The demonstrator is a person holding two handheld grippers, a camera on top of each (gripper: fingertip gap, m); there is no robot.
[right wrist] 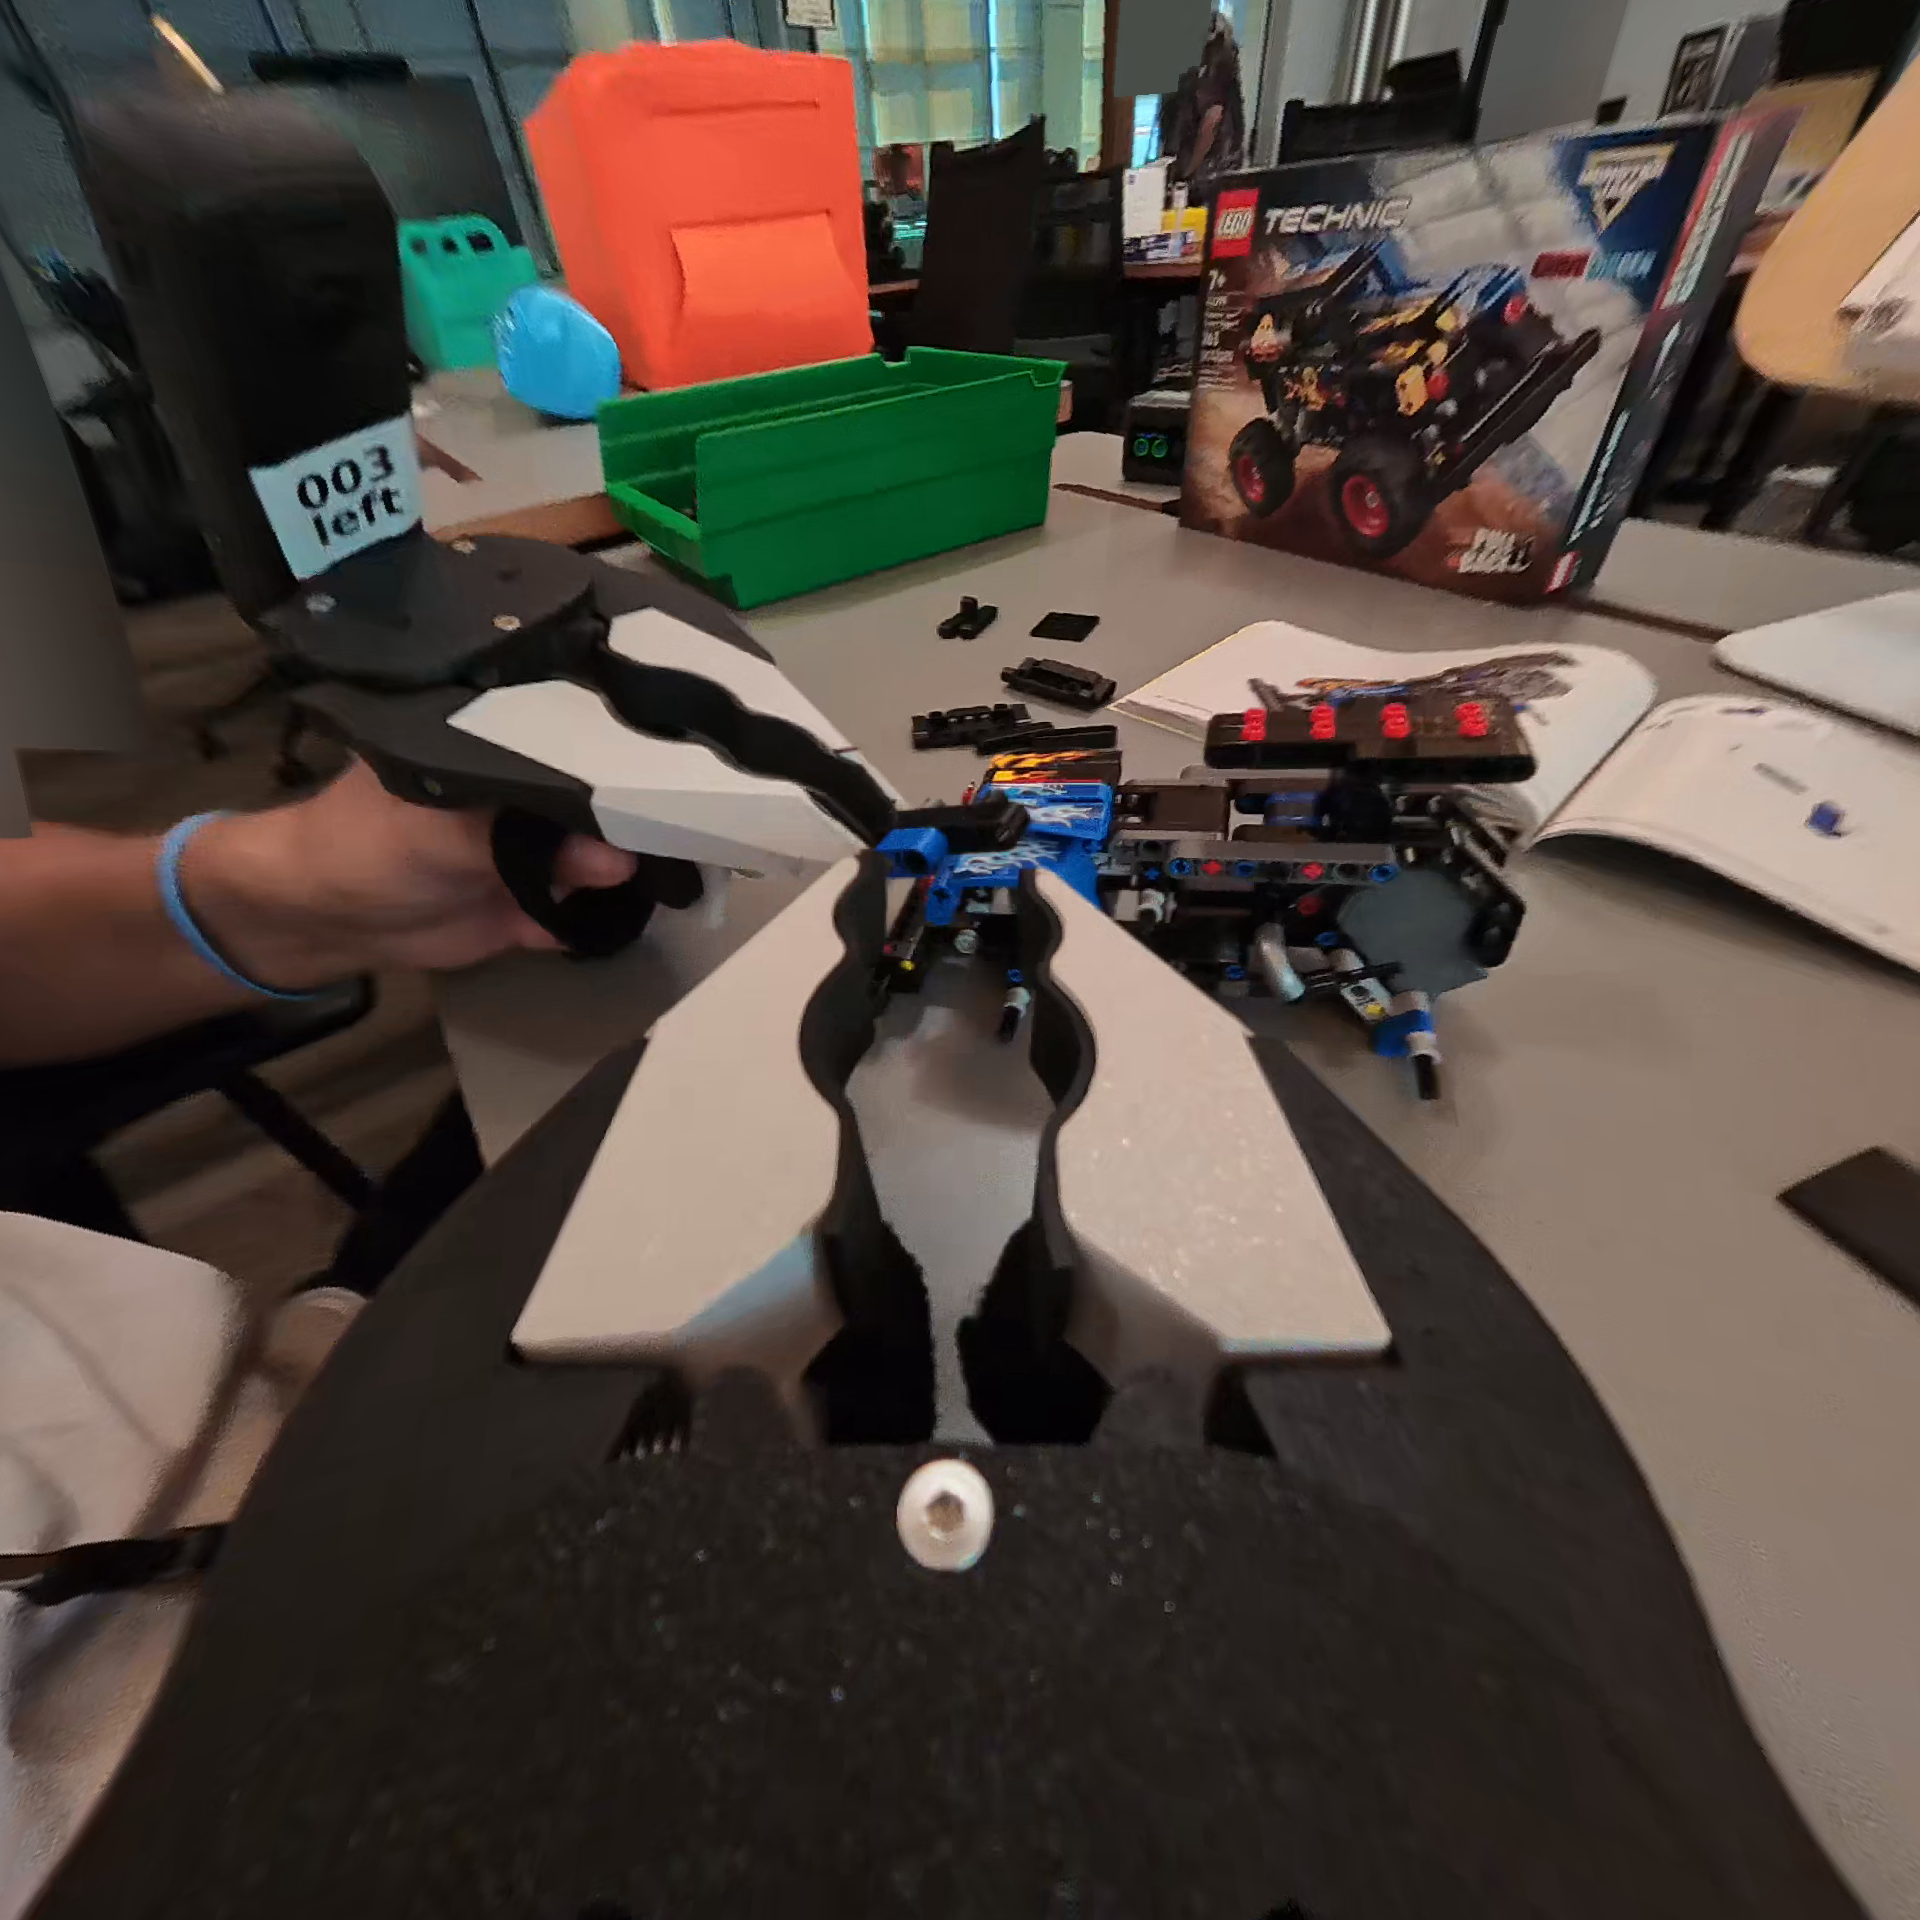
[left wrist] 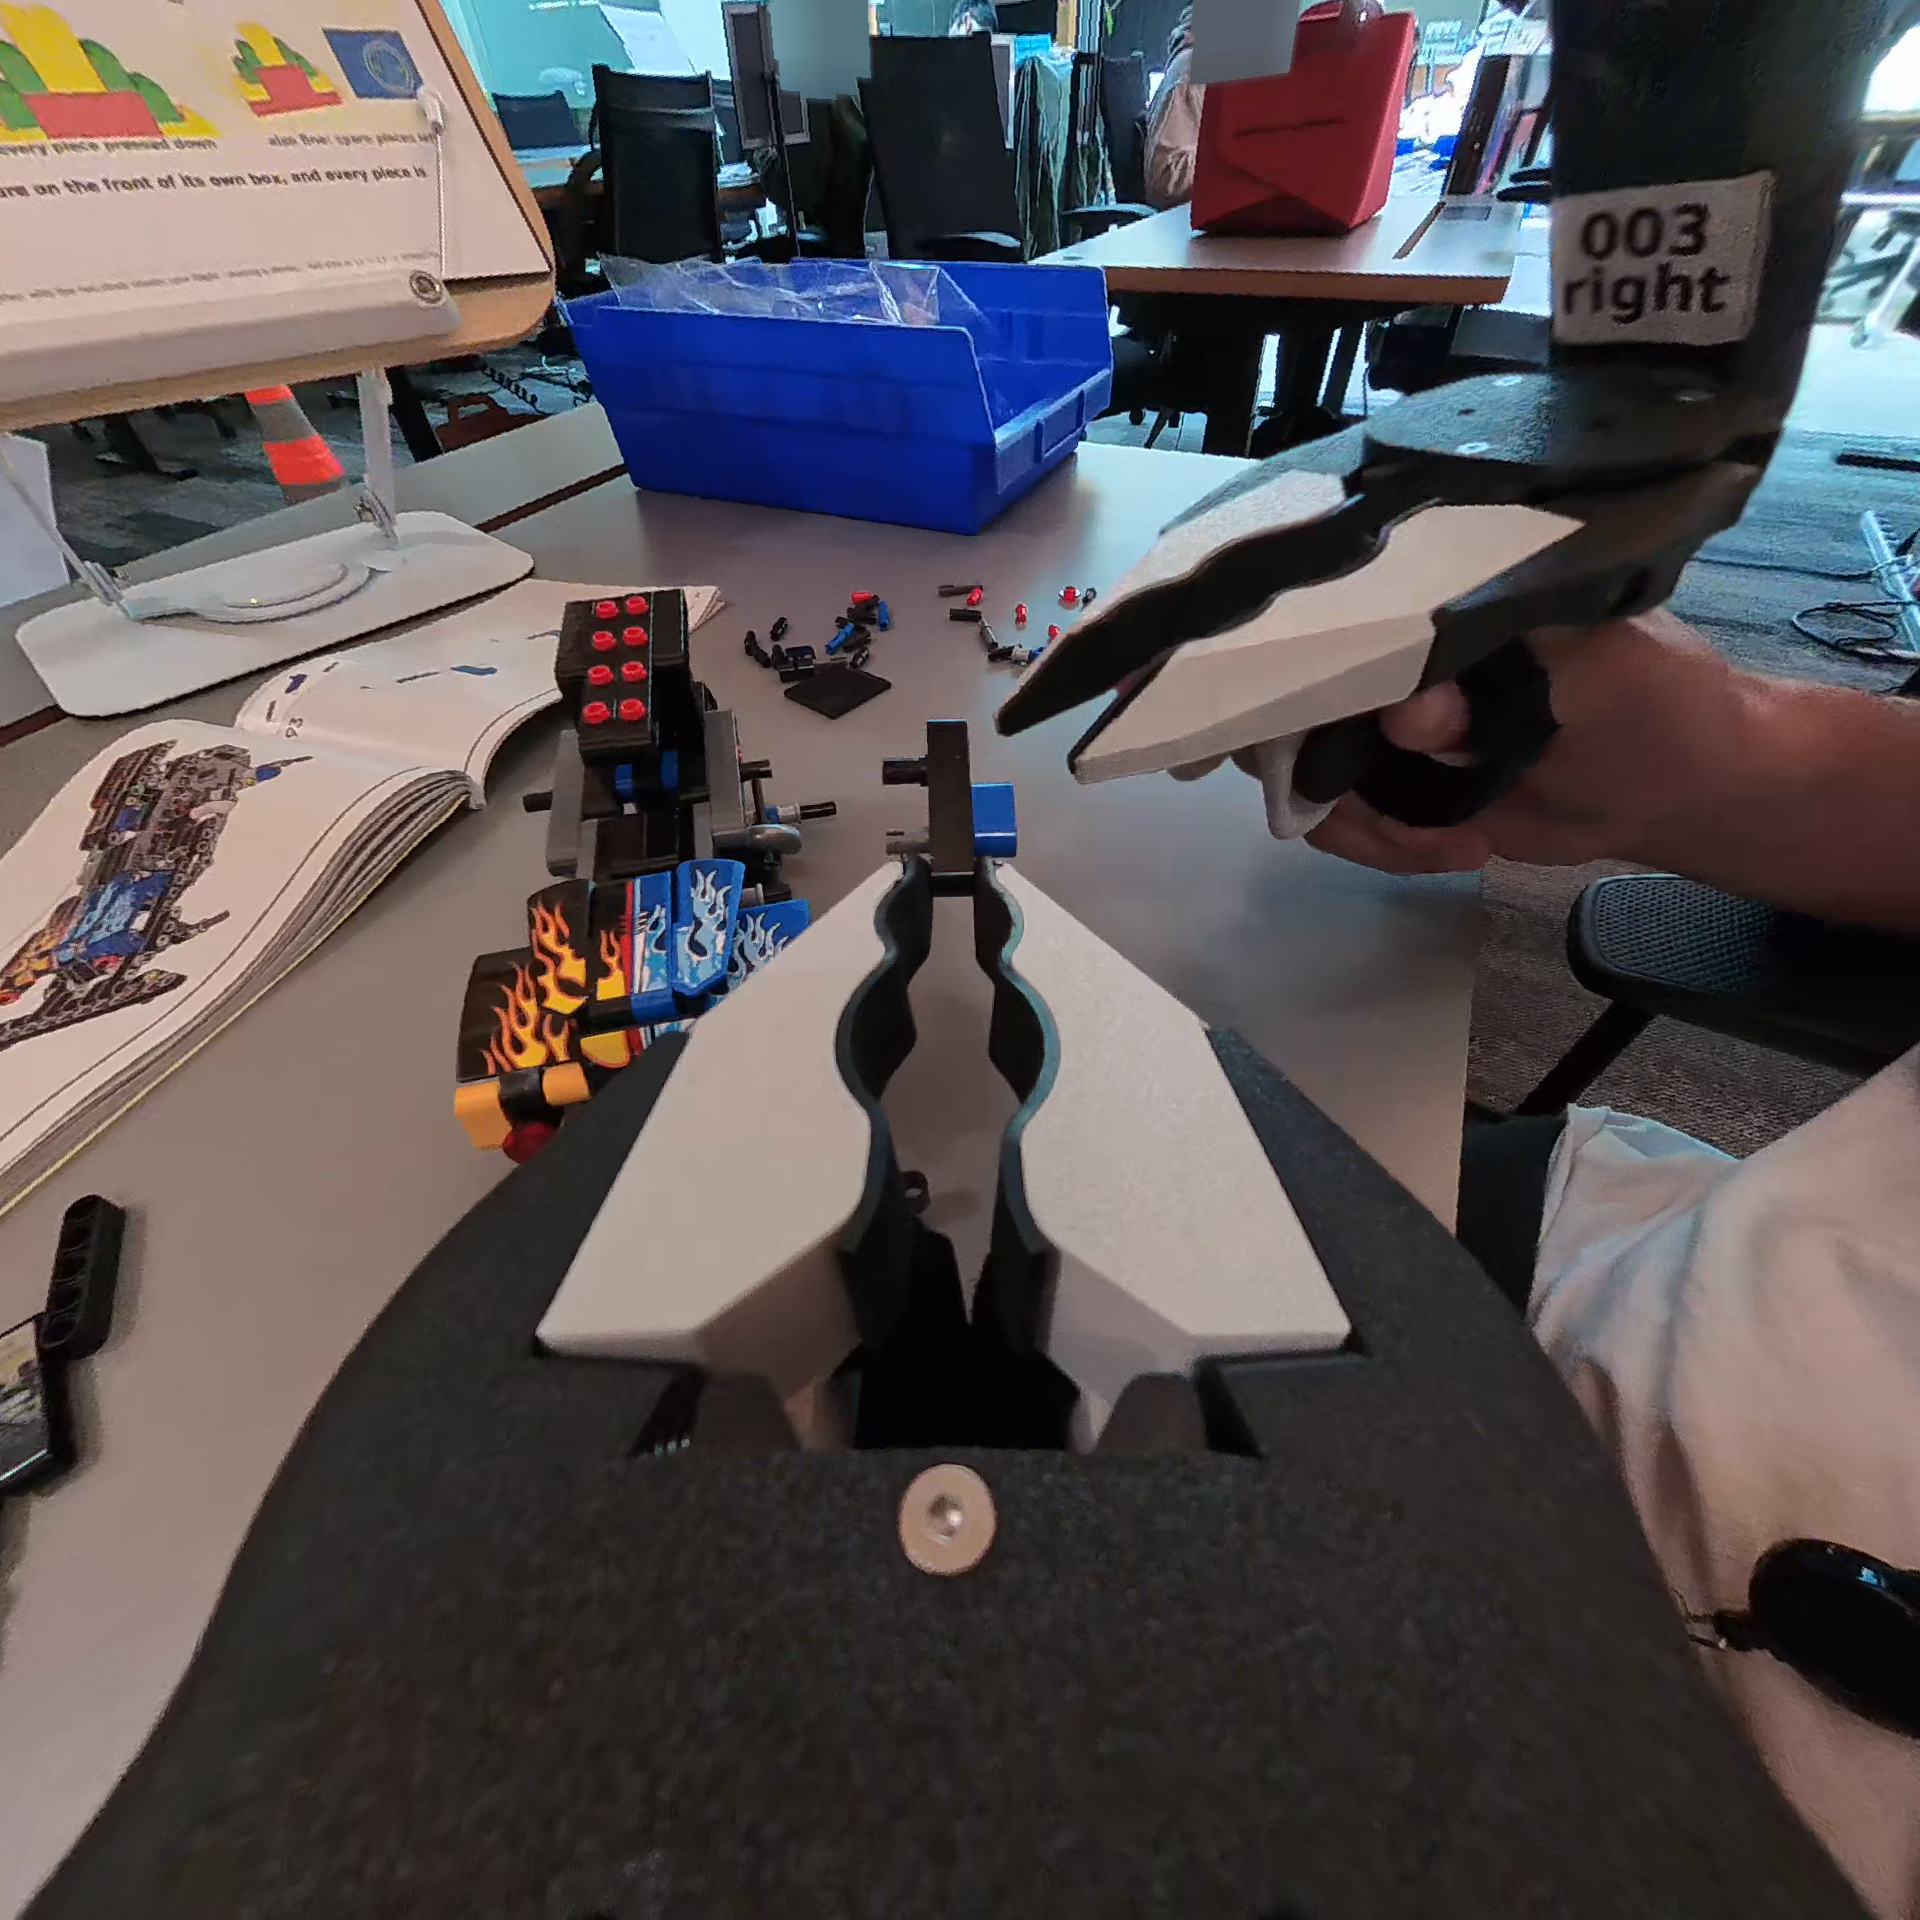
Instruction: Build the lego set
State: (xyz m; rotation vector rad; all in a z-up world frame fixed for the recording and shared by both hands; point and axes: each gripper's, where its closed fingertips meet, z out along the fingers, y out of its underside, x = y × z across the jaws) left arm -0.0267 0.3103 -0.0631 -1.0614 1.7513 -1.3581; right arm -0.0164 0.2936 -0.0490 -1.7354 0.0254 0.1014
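My left gripper (left wrist: 948, 868) is shut on a small black and blue lego sub-assembly (left wrist: 956, 800) and holds it above the grey table (left wrist: 1195, 914). The sub-assembly also shows in the right wrist view (right wrist: 940, 836), at the left gripper's tips (right wrist: 883, 821). My right gripper (right wrist: 945, 878) is open and empty. Its tips (left wrist: 1039, 743) are just right of the held piece, not touching it. The part-built truck chassis (left wrist: 665, 790) lies on the table to the left, with flame-printed panels (left wrist: 613, 966) at its near end. It also shows in the right wrist view (right wrist: 1330, 862).
An open instruction booklet (left wrist: 208, 883) lies left of the chassis. Small loose pins (left wrist: 831, 644) are scattered behind it, and black pieces (right wrist: 1039, 686) lie farther off. A blue bin (left wrist: 852, 395), a green bin (right wrist: 831, 468) and the set's box (right wrist: 1455, 374) stand at the table's edges. Less than 4 cm separates the two grippers' tips.
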